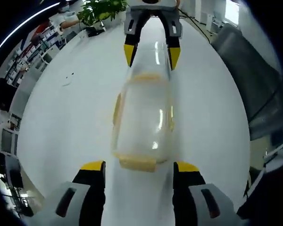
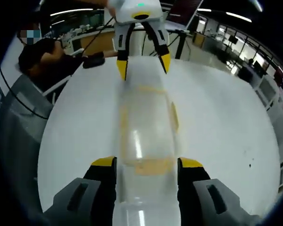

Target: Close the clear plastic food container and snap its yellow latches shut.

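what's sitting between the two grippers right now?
The clear container with its yellow latches lies on the white table between the left gripper and right gripper; both gripper views show it.

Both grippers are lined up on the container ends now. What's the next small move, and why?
Probably ease both grippers inward onto the end latches. The clear container lies on the white table between the open left gripper and open right gripper, its yellow end latch sitting just ahead of the left jaws, seemingly untouched.

Left gripper, right gripper: jaws apart.
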Demonstrator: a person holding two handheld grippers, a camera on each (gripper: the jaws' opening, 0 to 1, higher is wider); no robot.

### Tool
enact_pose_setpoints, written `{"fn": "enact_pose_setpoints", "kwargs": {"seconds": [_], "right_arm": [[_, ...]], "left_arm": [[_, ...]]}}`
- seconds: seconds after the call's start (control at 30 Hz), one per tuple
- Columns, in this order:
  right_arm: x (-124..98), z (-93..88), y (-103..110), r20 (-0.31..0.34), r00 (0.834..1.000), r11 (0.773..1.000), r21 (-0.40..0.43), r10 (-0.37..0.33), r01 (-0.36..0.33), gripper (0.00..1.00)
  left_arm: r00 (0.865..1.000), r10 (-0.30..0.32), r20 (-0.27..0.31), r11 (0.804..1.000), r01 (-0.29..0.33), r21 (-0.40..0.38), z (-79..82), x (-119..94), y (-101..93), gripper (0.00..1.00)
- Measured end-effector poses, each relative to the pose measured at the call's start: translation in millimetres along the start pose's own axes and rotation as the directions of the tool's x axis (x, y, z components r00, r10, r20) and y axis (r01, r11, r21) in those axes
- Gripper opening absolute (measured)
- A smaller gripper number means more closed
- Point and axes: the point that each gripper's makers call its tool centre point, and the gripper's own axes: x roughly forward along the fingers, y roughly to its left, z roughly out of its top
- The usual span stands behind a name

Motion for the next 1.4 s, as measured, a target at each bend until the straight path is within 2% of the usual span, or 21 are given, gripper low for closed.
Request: {"fn": "enact_pose_setpoints", "kwargs": {"seconds": [0.17, 0.5, 0.63, 0.93, 1.07, 1.17, 1.4], "right_arm": [[7.6, -6.5, -3.8, -0.04, 0.999, 1.0, -0.006, 0.024, -0.024, 0.5], [18.1, -23.2, 0.0, -0.132, 0.989, 0.998, 0.0, 0.067, -0.067, 0.5], [22.7, -23.7, -0.4, -0.135, 0.988, 0.997, 0.004, 0.071, -0.071, 0.5], [22.2, -24.3, -1.9, -0.145, 0.986, 0.997, -0.001, 0.076, -0.077, 0.49], [23.1, -23.9, 0.4, -0.151, 0.985, 0.997, -0.002, 0.078, -0.079, 0.49], [24.6, -28.9, 1.8, -0.179, 0.981, 0.997, -0.021, 0.072, -0.077, 0.48], [26.6, -29.6, -0.5, -0.178, 0.982, 0.997, -0.02, 0.067, -0.072, 0.46]], "left_arm": [[0.999, -0.044, -0.013, 0.998, 0.044, 0.035, -6.9, 10.2, -0.1, 0.53], [0.996, -0.088, -0.01, 0.996, 0.088, 0.029, -13.1, 22.2, 6.0, 0.54], [0.994, -0.103, -0.019, 0.994, 0.104, 0.034, -22.2, 27.2, 11.5, 0.55], [0.992, -0.13, 0.002, 0.991, 0.13, 0.036, -22.0, 32.0, 10.0, 0.54], [0.991, -0.131, 0.012, 0.991, 0.131, 0.036, -20.9, 33.8, 10.1, 0.54], [0.991, -0.132, 0.015, 0.991, 0.131, 0.035, -21.7, 35.1, 10.9, 0.54], [0.991, -0.131, 0.012, 0.991, 0.131, 0.039, -24.0, 37.0, 11.0, 0.52]]}}
